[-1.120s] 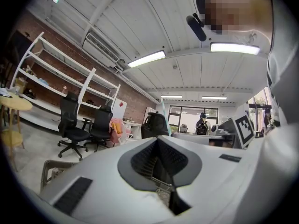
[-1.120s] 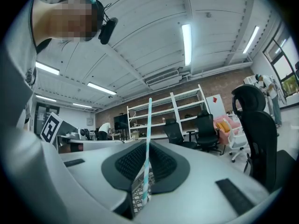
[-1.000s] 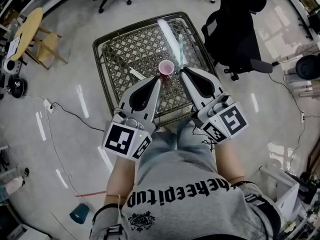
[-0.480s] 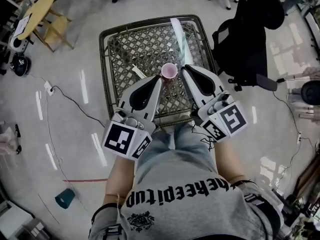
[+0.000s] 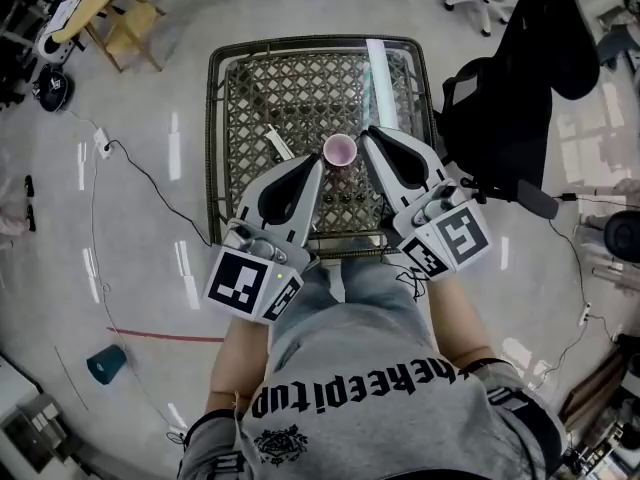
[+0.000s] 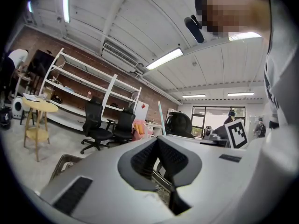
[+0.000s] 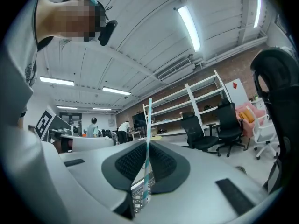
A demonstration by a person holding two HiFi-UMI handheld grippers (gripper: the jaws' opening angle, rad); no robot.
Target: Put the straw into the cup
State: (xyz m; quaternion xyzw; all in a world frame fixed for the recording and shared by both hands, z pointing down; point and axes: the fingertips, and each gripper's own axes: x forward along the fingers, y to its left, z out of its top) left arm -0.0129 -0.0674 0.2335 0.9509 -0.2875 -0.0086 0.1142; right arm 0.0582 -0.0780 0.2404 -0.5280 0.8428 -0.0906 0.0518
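Right claw (image 5: 372,138), clamped on the striped straw (image 7: 148,125), is hovering just beside the pink cup (image 5: 338,151), likely needing the tip centred over its mouth; left claw (image 5: 318,164) is sitting closed, empty.

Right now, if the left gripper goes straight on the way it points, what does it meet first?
Probably the pink cup: the left gripper points its tip at the cup's near side on the lattice table. Height is hard to judge.
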